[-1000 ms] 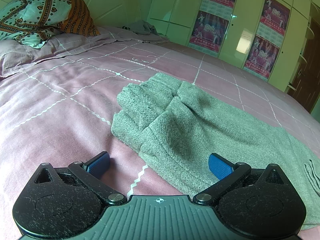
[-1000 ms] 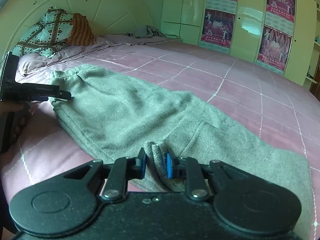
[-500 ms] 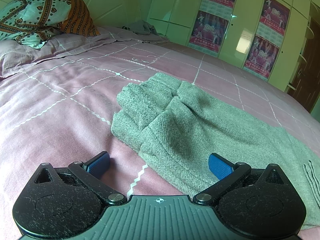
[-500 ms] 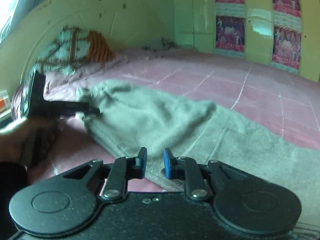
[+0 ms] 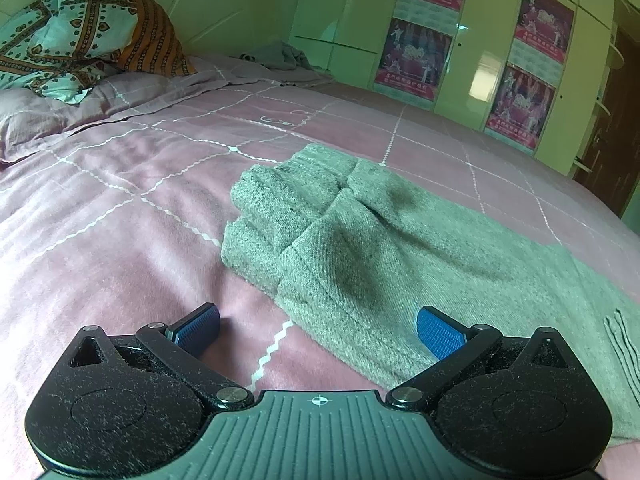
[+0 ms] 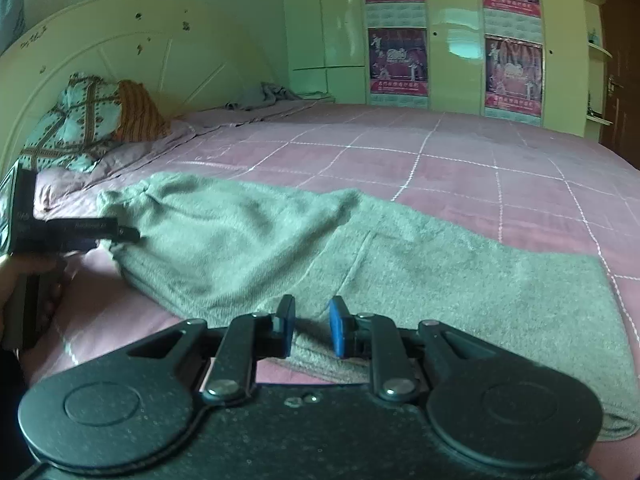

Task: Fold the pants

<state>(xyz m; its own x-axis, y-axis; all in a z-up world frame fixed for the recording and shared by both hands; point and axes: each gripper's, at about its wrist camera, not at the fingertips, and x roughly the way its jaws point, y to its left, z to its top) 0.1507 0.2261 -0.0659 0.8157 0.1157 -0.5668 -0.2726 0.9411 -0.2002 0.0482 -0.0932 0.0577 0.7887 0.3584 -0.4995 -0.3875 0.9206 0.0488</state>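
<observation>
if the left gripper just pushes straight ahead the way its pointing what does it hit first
Most likely the gray pants. The left gripper is open, low over the pink bedspread, and the near hem of the pants lies just ahead between its fingers. Depth is unclear, so it might graze the bedspread first.

Greenish daylight, glare on wardrobe doors, fisheye-bent edges

Right gripper no longer pinching the pants, jaws parted a little with the pads clear of the cloth, the raised pinched fold dropped flat on the bed, right view now higher and level after a blurred swing
</observation>
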